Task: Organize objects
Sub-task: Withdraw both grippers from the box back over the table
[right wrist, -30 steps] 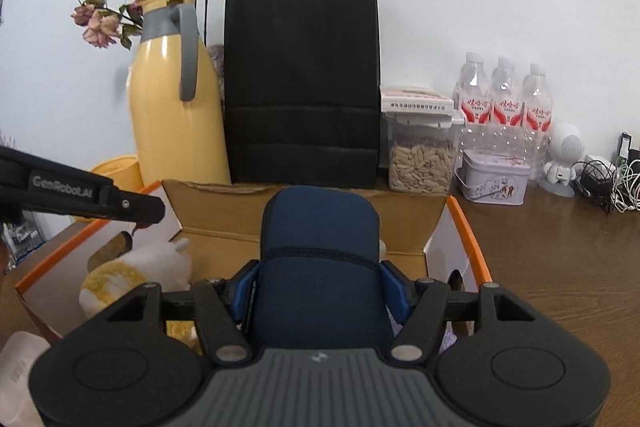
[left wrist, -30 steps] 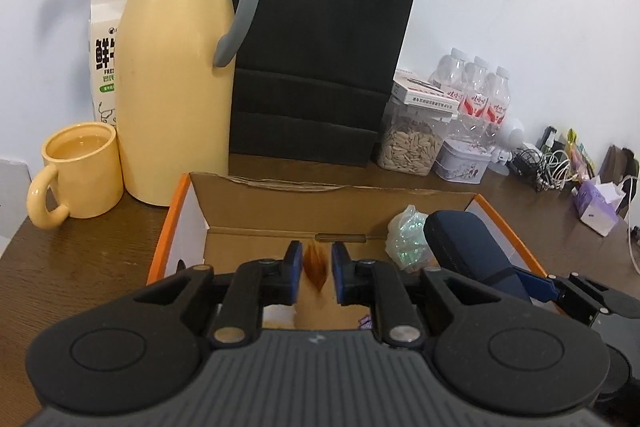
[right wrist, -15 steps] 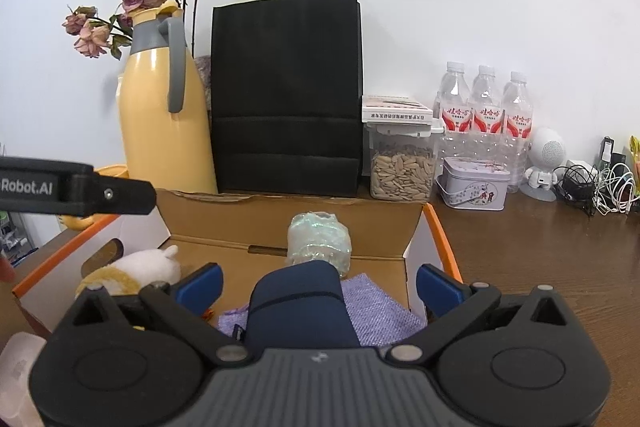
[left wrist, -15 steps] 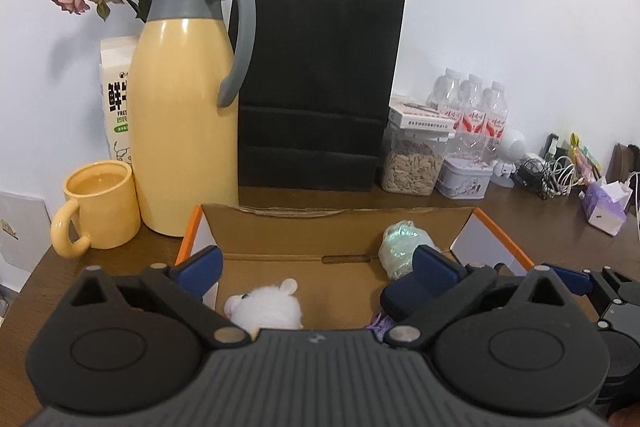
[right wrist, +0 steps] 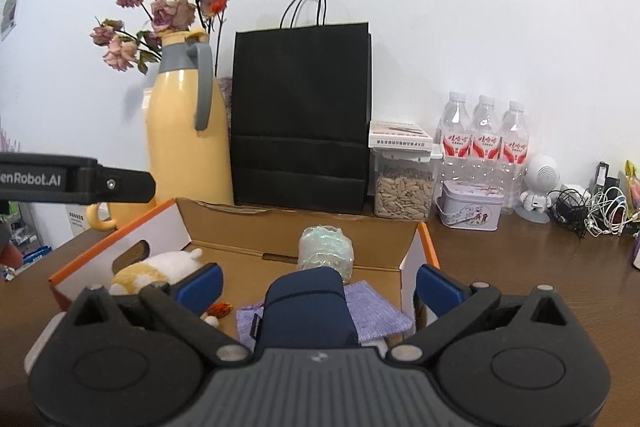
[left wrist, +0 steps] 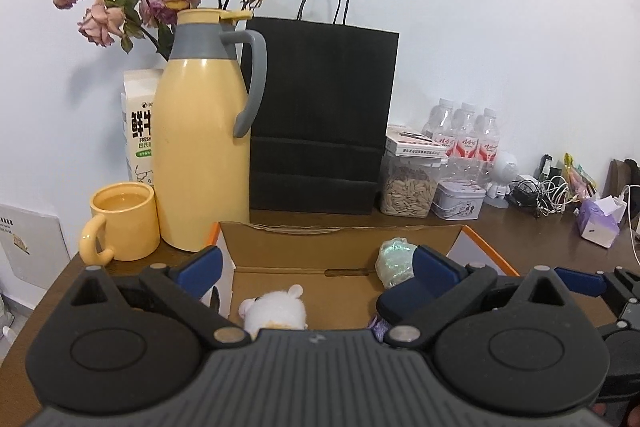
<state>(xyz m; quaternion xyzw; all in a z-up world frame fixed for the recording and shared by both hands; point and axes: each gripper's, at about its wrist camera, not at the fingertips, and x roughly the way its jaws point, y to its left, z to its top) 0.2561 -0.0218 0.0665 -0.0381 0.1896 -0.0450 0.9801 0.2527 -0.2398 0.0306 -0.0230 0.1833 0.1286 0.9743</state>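
Both tools wide open, nothing gripped, jaws just finished spreading. Right tool (right wrist: 318, 285) sits over the navy pouch (right wrist: 306, 311), which lies in the cardboard box (right wrist: 296, 223), long axis running away from the camera. Left tool (left wrist: 316, 265) is nearer the plush toy (left wrist: 276, 309). Readable: "enRobot.AI" on the left tool's arm (right wrist: 72, 181), "FRESH" on the milk carton (left wrist: 140, 123).

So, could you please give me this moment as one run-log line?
left gripper: open, empty | right gripper: open, just released navy pouch | plush toy, pouch: in cardboard box
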